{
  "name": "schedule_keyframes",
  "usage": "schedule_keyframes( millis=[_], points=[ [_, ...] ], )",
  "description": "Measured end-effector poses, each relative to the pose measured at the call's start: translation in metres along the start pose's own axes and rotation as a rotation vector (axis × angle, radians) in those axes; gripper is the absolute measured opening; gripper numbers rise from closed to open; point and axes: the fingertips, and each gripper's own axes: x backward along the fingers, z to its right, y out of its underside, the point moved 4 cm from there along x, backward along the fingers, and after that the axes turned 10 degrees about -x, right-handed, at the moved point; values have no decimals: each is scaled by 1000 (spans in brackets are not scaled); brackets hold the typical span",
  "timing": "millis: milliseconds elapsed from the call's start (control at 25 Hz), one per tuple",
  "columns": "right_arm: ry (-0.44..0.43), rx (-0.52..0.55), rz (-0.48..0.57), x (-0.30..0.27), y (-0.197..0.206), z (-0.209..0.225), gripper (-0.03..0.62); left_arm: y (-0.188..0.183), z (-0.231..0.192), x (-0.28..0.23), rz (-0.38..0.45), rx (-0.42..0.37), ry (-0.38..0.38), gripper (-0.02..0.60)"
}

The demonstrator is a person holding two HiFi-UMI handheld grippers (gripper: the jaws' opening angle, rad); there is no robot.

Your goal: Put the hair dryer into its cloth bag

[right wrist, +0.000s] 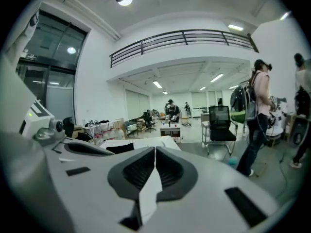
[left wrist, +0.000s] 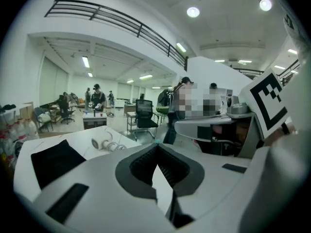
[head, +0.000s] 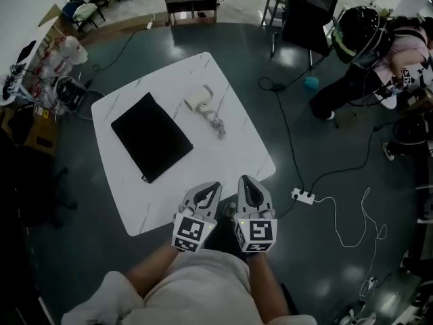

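A flat black cloth bag [head: 151,136] lies on the white marble table [head: 233,147], left of centre. The white hair dryer [head: 200,102] lies to its right with its coiled cord [head: 216,122] trailing toward me. Both grippers hover side by side at the table's near edge, well short of both things. My left gripper [head: 211,189] is shut and empty. Beside it, the right gripper [head: 247,184] is also shut with nothing in it. In the left gripper view the bag [left wrist: 53,160] and dryer [left wrist: 103,142] show beyond the closed jaws. The right gripper view shows the bag [right wrist: 120,148] only.
A power strip [head: 302,196] and cables lie on the dark floor right of the table. A black office chair [head: 309,9] stands beyond, and a person [head: 379,59] bends at the far right. Cluttered boxes and gear [head: 47,73] sit at the left.
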Motion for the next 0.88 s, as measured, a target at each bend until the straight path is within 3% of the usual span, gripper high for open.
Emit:
schedule_keyframes(
  millis=[160,400,640,880],
  points=[
    [-153,-2,-65,-40,7,3,17,15,-22,-10,-78,31,-157,8],
    [-333,17,-170,-79,26,-5,17,38,-31,-5,-153,110,-325,8],
    [-434,-5,-296,-96,58,-31,17,58,-47,19,-208,162,-452,8],
    [-512,-51,-397,-123,88,-55,18,83,-67,35,-241,200,-519,8]
  ],
)
